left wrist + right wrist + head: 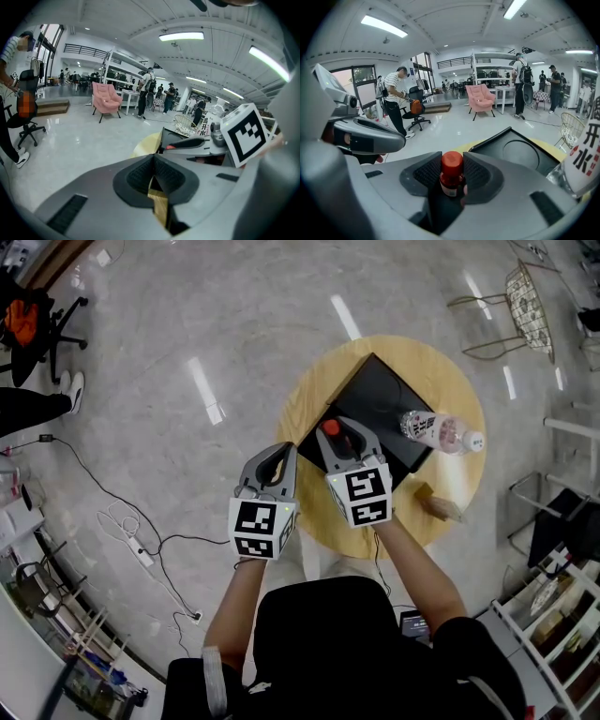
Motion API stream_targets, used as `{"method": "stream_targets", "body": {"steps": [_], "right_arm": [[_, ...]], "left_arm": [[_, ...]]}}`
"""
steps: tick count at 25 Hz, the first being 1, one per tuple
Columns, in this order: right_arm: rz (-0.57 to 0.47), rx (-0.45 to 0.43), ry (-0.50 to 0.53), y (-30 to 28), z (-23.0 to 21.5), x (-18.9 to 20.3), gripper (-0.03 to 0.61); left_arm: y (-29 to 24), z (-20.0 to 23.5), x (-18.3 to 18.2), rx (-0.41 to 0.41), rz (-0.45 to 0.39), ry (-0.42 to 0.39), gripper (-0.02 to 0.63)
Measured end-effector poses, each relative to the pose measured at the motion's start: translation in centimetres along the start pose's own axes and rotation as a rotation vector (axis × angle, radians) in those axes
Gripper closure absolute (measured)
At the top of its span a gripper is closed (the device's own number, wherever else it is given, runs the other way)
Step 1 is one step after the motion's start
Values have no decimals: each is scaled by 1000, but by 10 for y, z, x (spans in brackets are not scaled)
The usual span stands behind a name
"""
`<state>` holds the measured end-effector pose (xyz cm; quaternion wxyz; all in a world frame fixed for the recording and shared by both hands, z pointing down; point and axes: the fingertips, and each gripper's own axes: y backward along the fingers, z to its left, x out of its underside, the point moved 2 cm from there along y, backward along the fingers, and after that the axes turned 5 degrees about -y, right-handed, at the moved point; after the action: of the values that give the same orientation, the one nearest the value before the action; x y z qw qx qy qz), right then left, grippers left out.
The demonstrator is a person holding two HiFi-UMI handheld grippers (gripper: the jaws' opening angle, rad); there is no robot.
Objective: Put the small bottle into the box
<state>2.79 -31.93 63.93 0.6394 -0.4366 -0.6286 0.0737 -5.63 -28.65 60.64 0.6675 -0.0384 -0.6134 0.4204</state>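
head view: the right gripper (339,439) holds the small bottle (330,428) over the near left part of the black box (394,395), so we should lower it upright, clear of the large water bottle (441,432) lying at the box's right edge. left gripper view: the left gripper (152,180) has its jaws together on nothing and can wait aside. right gripper view: the pads clamp the red-capped bottle just below its cap, and we part them only once it rests inside.

Lower body of small bottle (452,177) is hidden between the jaws of right gripper (452,164). Near corner of box (375,395) is covered. Frame edge cuts off water bottle (583,154).
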Motion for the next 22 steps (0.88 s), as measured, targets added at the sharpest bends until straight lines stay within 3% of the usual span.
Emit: {"method": "stream_targets", "body": {"steps": [22], "right_arm": [[24,-15,-15,9,18,20,425]], "left_arm": [[6,-10,10,23,10,-10,603]]}}
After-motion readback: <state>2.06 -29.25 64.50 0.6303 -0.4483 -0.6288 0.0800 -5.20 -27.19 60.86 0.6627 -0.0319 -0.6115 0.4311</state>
